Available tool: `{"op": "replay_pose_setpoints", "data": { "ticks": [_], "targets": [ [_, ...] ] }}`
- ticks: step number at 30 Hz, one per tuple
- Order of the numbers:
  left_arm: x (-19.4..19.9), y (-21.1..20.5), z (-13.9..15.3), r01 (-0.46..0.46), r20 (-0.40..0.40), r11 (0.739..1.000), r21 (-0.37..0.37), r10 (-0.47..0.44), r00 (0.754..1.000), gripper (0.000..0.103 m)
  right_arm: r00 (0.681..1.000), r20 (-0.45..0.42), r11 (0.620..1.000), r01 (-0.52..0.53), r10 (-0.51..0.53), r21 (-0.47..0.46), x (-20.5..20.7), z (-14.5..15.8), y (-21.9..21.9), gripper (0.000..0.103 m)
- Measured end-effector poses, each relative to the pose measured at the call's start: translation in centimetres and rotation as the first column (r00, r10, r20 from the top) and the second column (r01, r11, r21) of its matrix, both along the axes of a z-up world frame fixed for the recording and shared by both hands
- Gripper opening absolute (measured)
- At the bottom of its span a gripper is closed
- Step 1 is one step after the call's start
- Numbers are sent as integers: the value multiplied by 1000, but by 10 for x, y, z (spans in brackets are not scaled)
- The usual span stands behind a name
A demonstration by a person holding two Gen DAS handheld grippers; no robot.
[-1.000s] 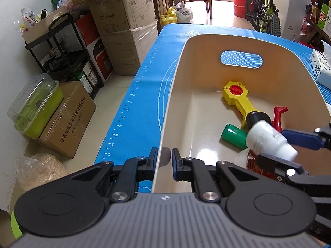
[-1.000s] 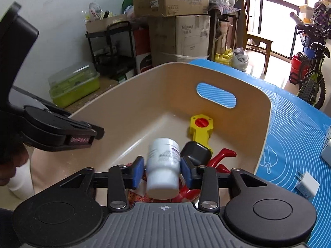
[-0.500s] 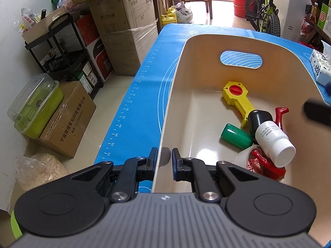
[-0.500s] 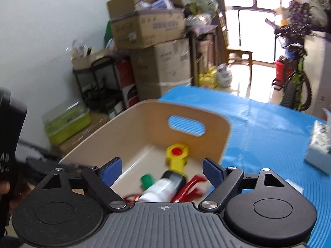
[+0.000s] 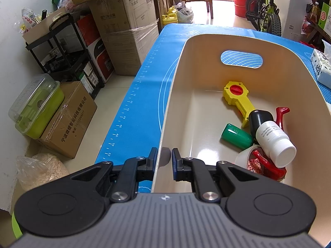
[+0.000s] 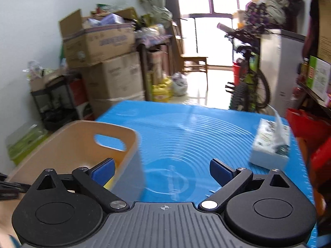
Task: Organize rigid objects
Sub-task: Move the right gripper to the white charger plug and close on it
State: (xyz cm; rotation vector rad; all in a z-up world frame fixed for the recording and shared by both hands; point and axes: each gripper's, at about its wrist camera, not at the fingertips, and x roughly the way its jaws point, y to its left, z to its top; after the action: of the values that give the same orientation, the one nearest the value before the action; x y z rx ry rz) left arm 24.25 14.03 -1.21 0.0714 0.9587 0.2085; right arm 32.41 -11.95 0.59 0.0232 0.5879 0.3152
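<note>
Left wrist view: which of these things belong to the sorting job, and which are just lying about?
Job:
beige bin, clamped at its rim by the left gripper
white pill bottle
green cylinder
yellow toy wrench
red plastic piece
right gripper, open over the mat

Lying about:
tissue box
cardboard boxes
bicycle
green lidded container

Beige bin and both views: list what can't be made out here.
- Left wrist view: the white bottle covers part of the red item and clear cup in the beige bin; their shapes stay unclear.
- Right wrist view: motion blur smears everything; the open right gripper hides the bin's contents.
- Tissue box: print unreadable.
</note>
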Motion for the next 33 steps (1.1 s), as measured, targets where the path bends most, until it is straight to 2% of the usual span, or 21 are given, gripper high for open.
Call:
{"op": "replay_pose_setpoints", "data": {
  "ticks": [10, 15, 20, 29, 33],
  "targets": [
    [0, -1, 1, -1, -2, 1000, 6, 1, 1000, 16, 990, -99, 990, 91, -103, -111, 29, -65, -34, 98],
    [0, -1, 1, 0, -3, 1000, 9, 0, 1000, 16, 980, -128, 983, 141, -155, -117, 38, -93, -52, 98],
    [0, -1, 1, 1, -5, 1000, 15, -1, 1000, 16, 974, -125, 980, 180, -191, -89, 42, -108, -62, 98],
    [2, -4, 0, 1, -8, 1000, 31, -1, 1000, 17, 975, -91, 975, 191, -202, -117, 51, -127, -57, 95],
    [2, -5, -1, 8, -10, 1000, 29, -7, 1000, 23, 976, -82, 973, 191, -202, -127, 52, -126, -53, 91]
  ]
}}
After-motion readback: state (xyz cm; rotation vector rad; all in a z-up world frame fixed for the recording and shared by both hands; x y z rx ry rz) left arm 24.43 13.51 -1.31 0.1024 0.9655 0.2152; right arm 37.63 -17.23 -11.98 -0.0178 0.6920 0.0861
